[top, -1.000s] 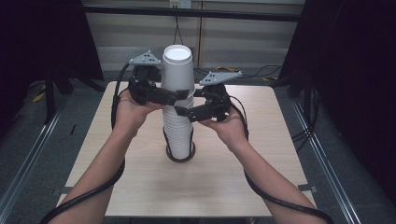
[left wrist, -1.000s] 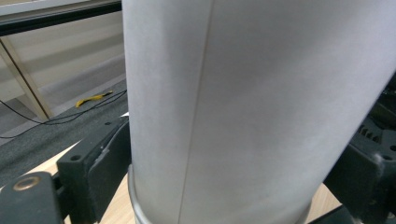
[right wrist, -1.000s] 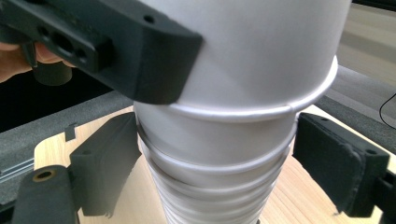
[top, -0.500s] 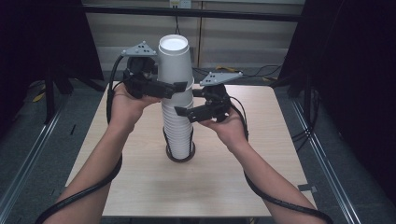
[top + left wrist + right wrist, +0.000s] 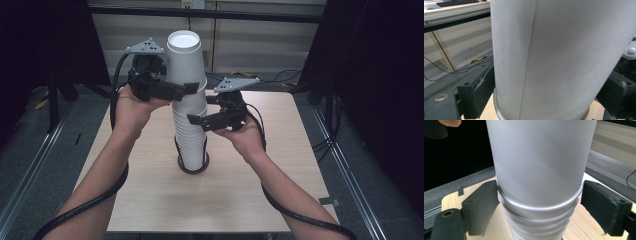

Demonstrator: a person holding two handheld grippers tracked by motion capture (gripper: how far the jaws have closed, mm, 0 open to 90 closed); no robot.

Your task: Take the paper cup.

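— Where does the high view stand?
— Above the near edge of the desk, looking forward and down; forearms enter from the bottom, and the far wall panels close the back.

— And the left gripper view?
— It rides low behind its own black fingers, pressed close to the top cup, facing a wall and floor cables beyond.

— The right gripper view?
— Equally close, sighting between its fingers at the cup stack, the desk edge and dark floor behind.

— What do they share?
— All three take in the white cups and the wooden desk.
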